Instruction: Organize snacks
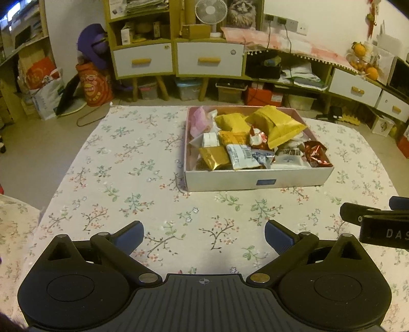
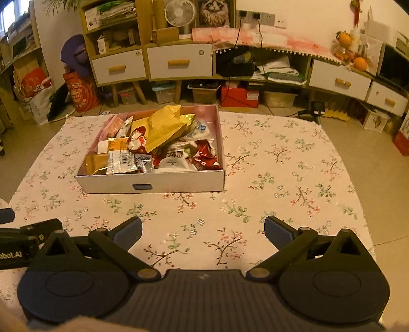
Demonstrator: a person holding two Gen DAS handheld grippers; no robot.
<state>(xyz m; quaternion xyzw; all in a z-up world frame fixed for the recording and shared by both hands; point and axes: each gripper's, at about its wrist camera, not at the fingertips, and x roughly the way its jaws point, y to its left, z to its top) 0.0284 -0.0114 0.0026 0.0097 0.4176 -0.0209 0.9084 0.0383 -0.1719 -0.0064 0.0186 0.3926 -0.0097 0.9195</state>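
Note:
A shallow white box (image 1: 255, 178) (image 2: 179, 182) with a pink inside stands on the floral cloth and holds several snack packets. A large yellow bag (image 1: 277, 125) (image 2: 163, 126) lies on top of the heap, with gold, white and red packets (image 1: 315, 154) (image 2: 202, 155) around it. My left gripper (image 1: 204, 236) hangs open over bare cloth in front of the box, nothing between its blue pads. My right gripper (image 2: 203, 233) is open too, to the box's front right, also with nothing in it. Each gripper shows at the edge of the other's view.
The table's floral cloth (image 1: 122, 184) (image 2: 294, 178) stretches left and right of the box. Beyond the table stand shelves with white drawers (image 1: 209, 61), storage bins on the floor (image 2: 163, 93), an orange bag (image 1: 95, 85) and a fan (image 2: 177, 12).

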